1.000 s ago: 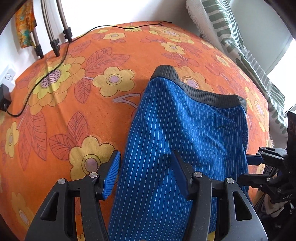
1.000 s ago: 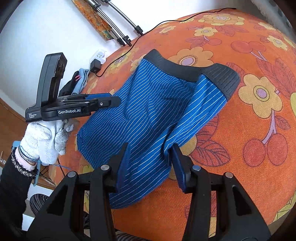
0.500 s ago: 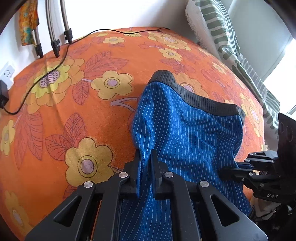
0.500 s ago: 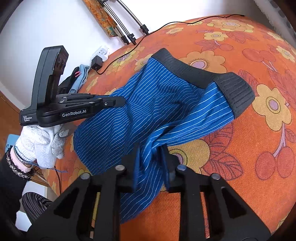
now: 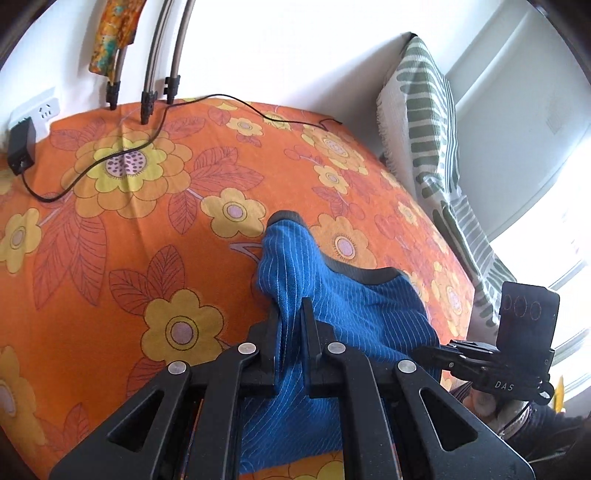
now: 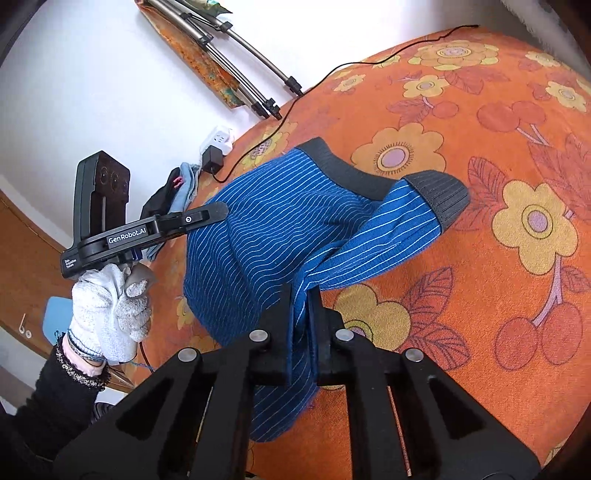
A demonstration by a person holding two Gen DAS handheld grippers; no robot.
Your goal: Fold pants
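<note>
Surroundings first: orange floral bedspread [image 5: 110,229] filled most of both views. Upper left of the left wrist frame I saw a wall socket [image 5: 44,109] with a black adapter [image 5: 20,151] plugged beside it, and a thin black cable [image 5: 221,96] trailing across the spread's far edge. Three metal tube legs [image 5: 162,48] came down at top left, a patterned cloth [image 5: 114,33] hanging next to them. Green-striped pillow [image 5: 428,122] stood at upper right against the wall. Nothing blocked the fabric except my own tools.

The blue pinstriped pants [image 5: 354,317] lay bunched at center-right of the left wrist frame, dark waistband [image 6: 439,195] toward the far side. In the right wrist frame they spread from center to the lower middle, one waistband corner pulled up toward the right.

Left gripper [image 5: 291,332] was clenched on a pinch of the pants at lower center, fabric ridge rising between its fingers [image 5: 271,343]; jaws nearly closed, only cloth between them. I also saw it from the side at left of the right wrist frame [image 6: 218,212], tip touching the pants' edge, held by my white-gloved left hand [image 6: 110,306].

Right gripper [image 6: 300,321] was likewise clamped on a fold of the pants at lower center, jaws almost together. It showed at the right edge of the left wrist frame [image 5: 424,352], its tip against the fabric.
</note>
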